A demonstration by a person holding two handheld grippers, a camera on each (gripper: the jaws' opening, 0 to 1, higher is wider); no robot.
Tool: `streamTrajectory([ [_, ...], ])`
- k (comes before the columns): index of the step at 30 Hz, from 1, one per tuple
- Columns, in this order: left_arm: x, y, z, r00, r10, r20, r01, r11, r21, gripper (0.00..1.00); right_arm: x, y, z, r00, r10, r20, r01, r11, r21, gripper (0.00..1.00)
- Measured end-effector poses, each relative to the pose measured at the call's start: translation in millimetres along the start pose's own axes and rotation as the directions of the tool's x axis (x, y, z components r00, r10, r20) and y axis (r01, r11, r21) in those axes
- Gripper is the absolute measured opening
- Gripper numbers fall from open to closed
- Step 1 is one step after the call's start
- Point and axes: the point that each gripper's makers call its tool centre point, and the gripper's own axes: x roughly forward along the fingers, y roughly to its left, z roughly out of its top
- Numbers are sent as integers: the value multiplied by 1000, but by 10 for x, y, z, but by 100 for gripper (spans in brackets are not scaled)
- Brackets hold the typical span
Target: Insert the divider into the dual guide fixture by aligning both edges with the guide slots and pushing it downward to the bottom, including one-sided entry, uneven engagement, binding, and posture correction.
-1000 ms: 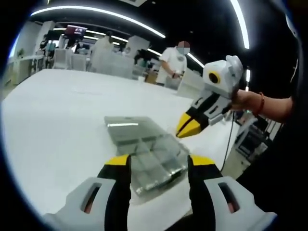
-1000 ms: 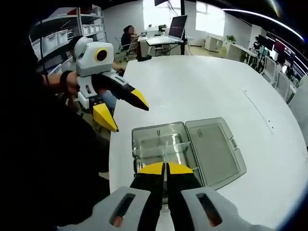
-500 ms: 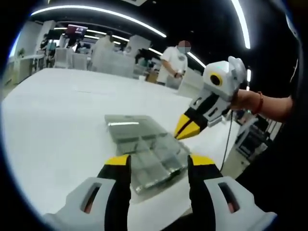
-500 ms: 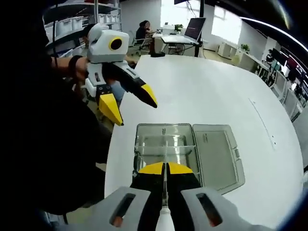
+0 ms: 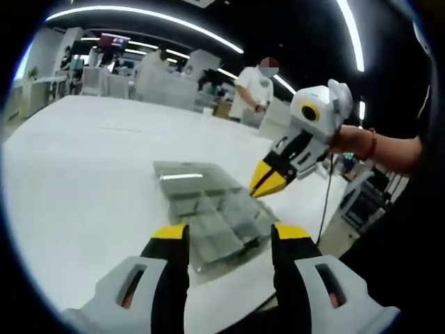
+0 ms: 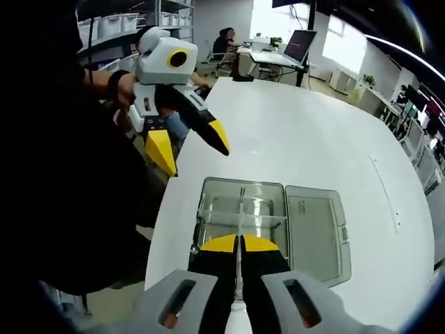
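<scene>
Gripping a thin clear divider [image 6: 238, 261] edge-on between its pressed-together yellow tips, the right gripper [image 6: 238, 245] hung just above the open clear plastic fixture box [image 6: 242, 212] near the edge of a white table [image 6: 306, 139]. The left gripper [image 6: 188, 142] hovered nearby with its jaws spread wide and nothing between them, well clear of the box, whose lid [image 6: 316, 229] lay flat beside it. Seen from the left gripper view, the right gripper [image 5: 268, 182] pointed down over the box [image 5: 208, 216], while a person [image 5: 254, 87] stood beyond the table.

Clear box [image 6: 243, 212] on white table [image 6: 299, 139]; yellow-tipped black jaws on both grippers.
</scene>
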Motion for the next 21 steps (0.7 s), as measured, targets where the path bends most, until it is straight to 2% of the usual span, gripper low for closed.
streamTrajectory([
  [7,-46,1,30,1000,3,3,-3,1000,8,45,51,-19,13,1000,-7,-24,8,1000,29,0],
  [10,-66,-3,7,1000,5,2,-5,1000,3,45,88,-29,-58,998,-9,-61,12,999,43,0],
  [21,-134,42,-42,1000,2,3,-2,1000,5,45,194,-33,-127,993,-15,-114,21,998,53,0],
])
